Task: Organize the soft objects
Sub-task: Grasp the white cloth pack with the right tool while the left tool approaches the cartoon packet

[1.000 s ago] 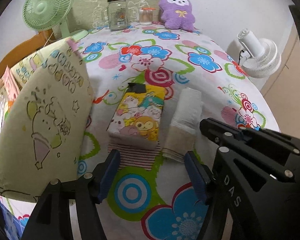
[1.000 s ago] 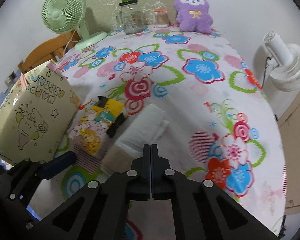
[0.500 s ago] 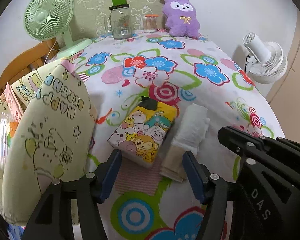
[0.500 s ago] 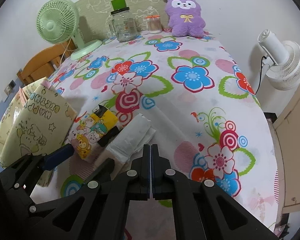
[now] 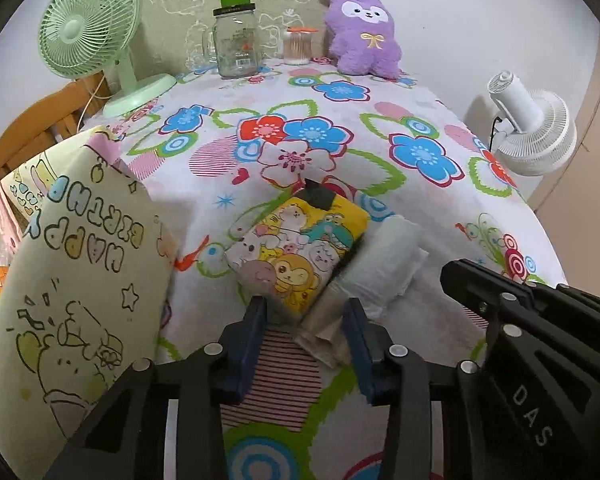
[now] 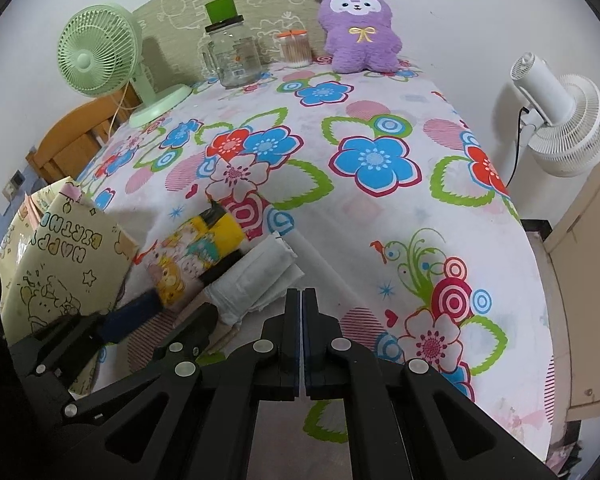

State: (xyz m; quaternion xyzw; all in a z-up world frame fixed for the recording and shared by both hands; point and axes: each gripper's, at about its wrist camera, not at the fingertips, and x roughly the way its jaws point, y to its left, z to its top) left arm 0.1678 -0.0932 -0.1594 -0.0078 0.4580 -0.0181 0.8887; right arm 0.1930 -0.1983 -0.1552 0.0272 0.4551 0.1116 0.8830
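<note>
A yellow cartoon-printed soft pack (image 5: 300, 248) lies on the flowered tablecloth (image 5: 380, 184), touching a folded white cloth (image 5: 384, 264) on its right. My left gripper (image 5: 306, 320) hangs over their near ends, and its jaws are closing. The pack's near corner and the cloth's beige end sit between the blue pads (image 5: 256, 320), with no clear squeeze showing. My right gripper (image 6: 302, 300) is shut and empty, just right of the white cloth (image 6: 260, 276) and the pack (image 6: 196, 252). A purple plush toy (image 5: 364, 36) sits upright at the table's far edge.
A pale "Happy Birthday" gift bag (image 5: 80, 280) stands at the left, close to the pack. At the back are a green desk fan (image 5: 88, 36), a glass jar (image 5: 236, 48) and a cotton-swab tub (image 5: 300, 46). A white fan (image 5: 532, 128) stands off the table's right edge.
The left jaws have narrowed around the near ends of the pack and cloth. Both views have drawn back a little. The pack now lies angled against the white cloth.
</note>
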